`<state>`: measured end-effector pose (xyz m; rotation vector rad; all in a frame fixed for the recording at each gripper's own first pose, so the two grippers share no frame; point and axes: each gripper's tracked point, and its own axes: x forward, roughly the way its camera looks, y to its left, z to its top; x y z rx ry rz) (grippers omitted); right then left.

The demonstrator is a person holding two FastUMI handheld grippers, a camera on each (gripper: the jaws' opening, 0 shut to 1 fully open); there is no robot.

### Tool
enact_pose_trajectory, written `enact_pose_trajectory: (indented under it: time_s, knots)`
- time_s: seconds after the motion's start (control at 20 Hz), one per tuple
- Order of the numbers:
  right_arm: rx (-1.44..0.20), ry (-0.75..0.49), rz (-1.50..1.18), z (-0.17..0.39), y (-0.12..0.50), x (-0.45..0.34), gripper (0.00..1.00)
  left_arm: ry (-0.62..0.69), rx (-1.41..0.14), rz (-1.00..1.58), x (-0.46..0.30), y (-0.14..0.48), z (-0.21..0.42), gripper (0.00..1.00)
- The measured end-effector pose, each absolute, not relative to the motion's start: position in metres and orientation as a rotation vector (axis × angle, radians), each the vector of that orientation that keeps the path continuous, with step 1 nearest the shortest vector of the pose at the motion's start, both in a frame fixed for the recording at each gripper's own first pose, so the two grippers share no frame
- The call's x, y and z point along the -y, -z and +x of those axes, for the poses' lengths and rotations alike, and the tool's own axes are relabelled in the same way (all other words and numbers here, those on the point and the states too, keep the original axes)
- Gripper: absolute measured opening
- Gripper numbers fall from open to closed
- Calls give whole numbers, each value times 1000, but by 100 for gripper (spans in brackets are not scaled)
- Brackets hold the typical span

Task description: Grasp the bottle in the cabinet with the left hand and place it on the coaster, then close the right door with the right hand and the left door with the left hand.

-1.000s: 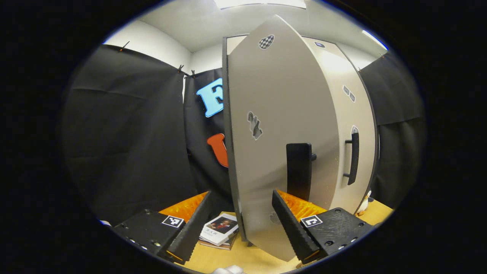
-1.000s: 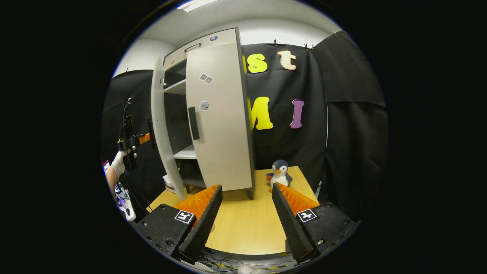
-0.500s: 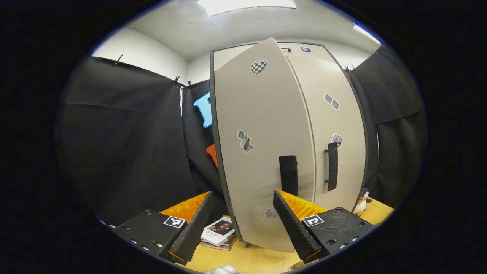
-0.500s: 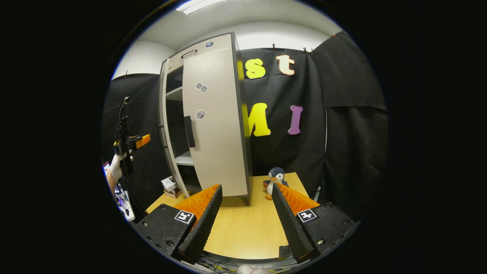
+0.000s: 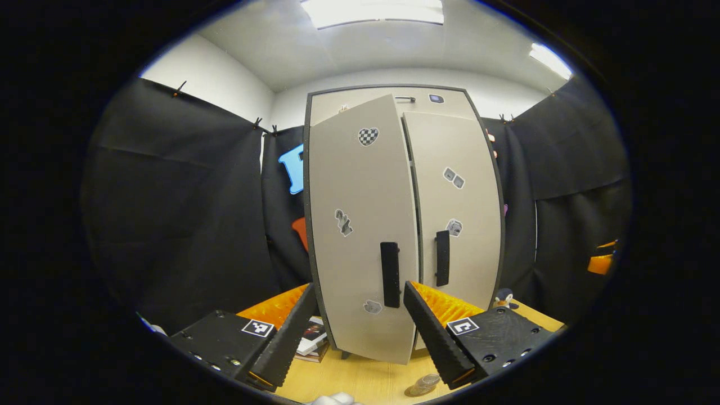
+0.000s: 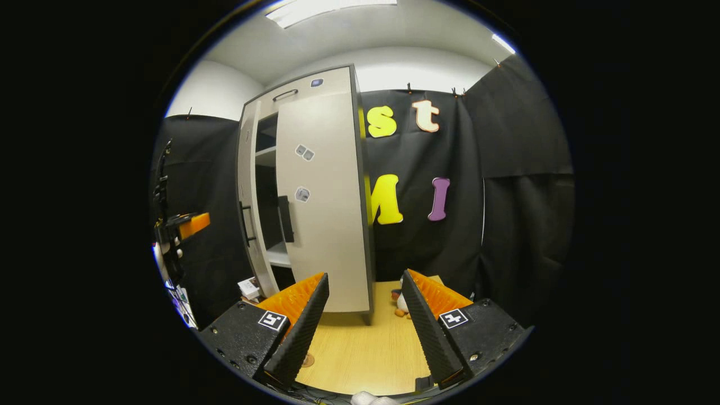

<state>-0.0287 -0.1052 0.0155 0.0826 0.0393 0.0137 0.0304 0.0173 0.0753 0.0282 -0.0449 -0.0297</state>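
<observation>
In the left gripper view the beige cabinet (image 5: 402, 101) faces me. Its right door (image 5: 455, 202) lies flat against the frame. The left door (image 5: 360, 225) stands slightly ajar, its right edge forward of the other door. My left gripper (image 5: 360, 287) is open and empty, a short way in front of the left door's black handle (image 5: 390, 274). A clear bottle-like thing (image 5: 423, 385) sits on the table by the right finger. In the right gripper view my right gripper (image 6: 365, 275) is open and empty, off the cabinet's right corner; a dark gap (image 6: 264, 202) shows behind the left door.
Books (image 5: 312, 343) lie on the wooden table (image 6: 360, 349) left of the cabinet's foot. A toy penguin (image 5: 503, 298) stands at its right side. Black cloth walls close in all around. A hand holds the left gripper (image 6: 180, 225) far left in the right gripper view.
The left door has swung from well open to nearly shut. My left gripper has drawn back from the cabinet. The right gripper has also backed off a little.
</observation>
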Motion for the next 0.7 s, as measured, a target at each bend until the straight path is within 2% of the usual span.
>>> enact_pose_trajectory:
  time_s: [0.7]
  knots:
    - [17,91,78,-35,-13,87,81,40,-19,28,10,-22,-24,96]
